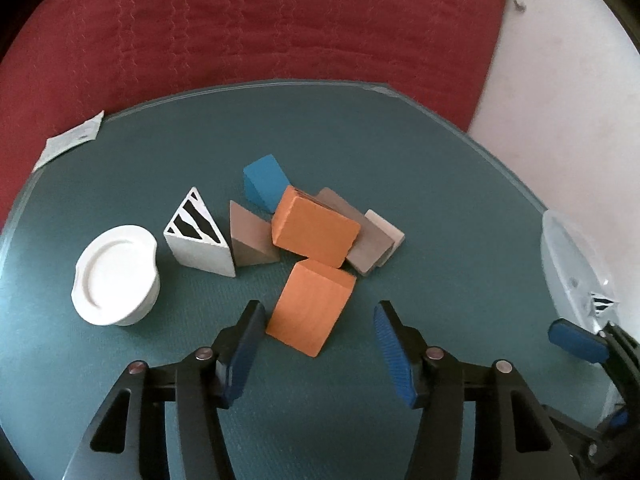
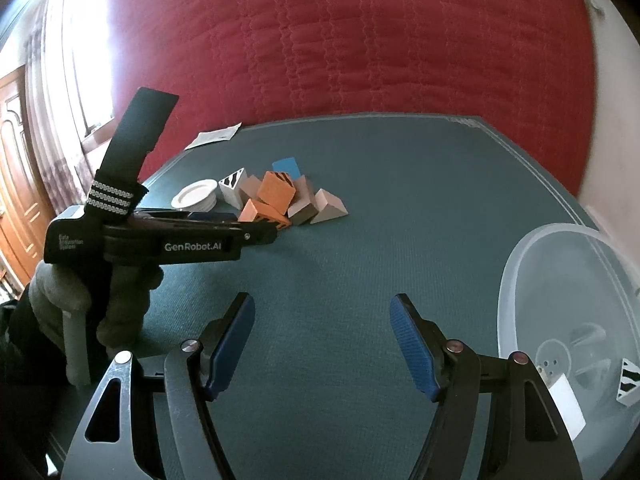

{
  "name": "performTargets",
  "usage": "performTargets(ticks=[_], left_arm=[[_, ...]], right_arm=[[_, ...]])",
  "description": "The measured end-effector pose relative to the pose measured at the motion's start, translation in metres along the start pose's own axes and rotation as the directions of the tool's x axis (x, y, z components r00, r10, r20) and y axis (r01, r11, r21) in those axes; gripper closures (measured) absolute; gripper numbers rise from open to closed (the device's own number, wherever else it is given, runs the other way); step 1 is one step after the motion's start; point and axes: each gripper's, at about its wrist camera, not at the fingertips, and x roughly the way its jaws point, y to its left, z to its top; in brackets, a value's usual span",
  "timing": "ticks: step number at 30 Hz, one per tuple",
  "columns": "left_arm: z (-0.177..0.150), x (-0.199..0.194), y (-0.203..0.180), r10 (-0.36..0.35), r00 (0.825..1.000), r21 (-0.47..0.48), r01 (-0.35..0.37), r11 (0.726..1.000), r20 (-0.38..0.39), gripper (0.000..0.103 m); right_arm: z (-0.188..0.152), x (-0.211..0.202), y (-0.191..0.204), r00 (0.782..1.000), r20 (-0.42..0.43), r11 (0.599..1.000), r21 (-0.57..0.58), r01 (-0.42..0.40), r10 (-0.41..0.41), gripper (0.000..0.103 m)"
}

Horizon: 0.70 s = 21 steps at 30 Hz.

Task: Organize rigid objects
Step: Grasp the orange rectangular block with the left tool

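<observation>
Orange block [image 1: 310, 308] sits on the green table [image 1: 440, 208], right between my left gripper [image 1: 320, 334] pads, not squeezed yet; my right gripper [image 2: 322, 344] stays wide with nothing inside, beside the clear plastic tub [image 2: 532, 264].

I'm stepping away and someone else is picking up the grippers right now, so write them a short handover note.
Left gripper: open, jaws either side of the near orange block, pads not yet pressing.
Right gripper: open, empty, hovering beside the clear bin.
Done: one zebra-striped block sits in the bin.
Left: the pile on the green table, namely the second orange block, blue block, striped wedge, brown and pale wedges. White plates stand beside them.
</observation>
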Motion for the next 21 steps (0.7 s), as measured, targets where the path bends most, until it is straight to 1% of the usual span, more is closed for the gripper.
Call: performTargets(ticks=[5, 8, 9, 10, 12, 16, 21], left_arm=[[0.001, 0.007, -0.017, 0.079, 0.997, 0.042, -0.079, 0.996, -0.003, 0.043], [0.005, 0.013, -0.019, 0.099, 0.995, 0.053, -0.099, 0.994, -0.003, 0.043], [0.005, 0.013, -0.019, 0.104, 0.995, 0.054, -0.104, 0.993, -0.002, 0.045], [0.005, 0.013, -0.019, 0.111, 0.994, 0.057, -0.111, 0.992, 0.002, 0.053], [0.004, 0.012, -0.018, 0.105, 0.994, 0.055, -0.106, 0.993, 0.011, 0.064], [0.001, 0.008, -0.013, 0.078, 0.997, 0.023, -0.079, 0.997, 0.020, 0.068], [-0.007, -0.002, -0.003, 0.070, 0.997, -0.043, -0.069, 0.997, 0.018, 0.068]], right_arm=[[0.000, 0.002, 0.000, 1.000, -0.003, 1.000, 0.007, 0.004, -0.004, 0.032], [0.001, 0.003, 0.002, 1.000, -0.009, 1.000, 0.002, 0.011, -0.011, 0.032], [0.001, 0.004, 0.002, 1.000, -0.011, 1.000, 0.000, 0.013, -0.013, 0.032], [0.001, 0.005, 0.002, 1.000, -0.014, 1.000, -0.001, 0.016, -0.016, 0.032], [0.001, 0.008, 0.003, 1.000, -0.023, 1.000, -0.003, 0.019, -0.019, 0.032], [0.001, 0.012, 0.004, 0.999, -0.044, 1.000, 0.000, 0.024, -0.024, 0.032], [0.008, 0.013, 0.007, 0.998, -0.048, 0.999, -0.004, 0.037, -0.037, 0.032]])
